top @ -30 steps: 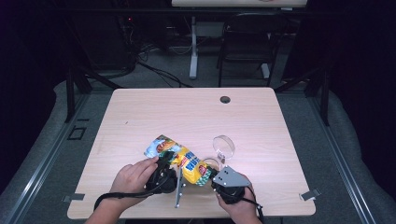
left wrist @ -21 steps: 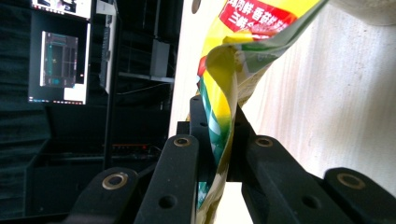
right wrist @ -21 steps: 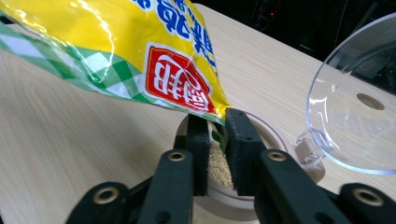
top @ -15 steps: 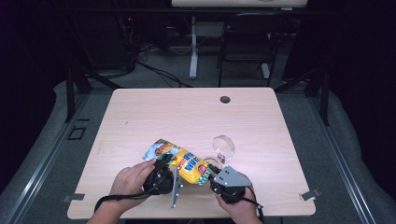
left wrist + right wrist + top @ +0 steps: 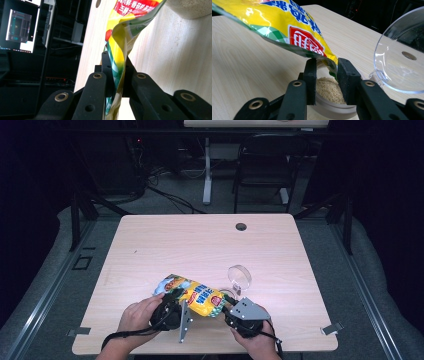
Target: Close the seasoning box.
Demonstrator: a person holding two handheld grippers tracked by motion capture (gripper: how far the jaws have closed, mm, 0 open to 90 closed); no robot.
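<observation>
A yellow snack bag (image 5: 192, 295) hangs between my two grippers near the table's front edge. My left gripper (image 5: 175, 301) is shut on the bag's crimped end (image 5: 117, 72), with the bag (image 5: 130, 20) stretching away over the table. My right gripper (image 5: 231, 309) has its jaws set on either side of a small jar (image 5: 329, 90) of beige grains. The bag's lower corner (image 5: 331, 59) hangs over the jar's mouth, against the inner face of one jaw. The jar's clear round lid (image 5: 402, 62) stands flipped open beside it, and the lid (image 5: 240, 274) is just beyond the right gripper.
The light wooden table (image 5: 200, 245) has a dark cable hole (image 5: 241, 226) at the back. A chair (image 5: 265, 165) and desk legs stand on the floor beyond the far edge. Cables trail from both grippers over the front edge.
The left hand has drawn back a little toward the front edge and the bag has shifted slightly toward the jar. The right gripper has stayed in place.
</observation>
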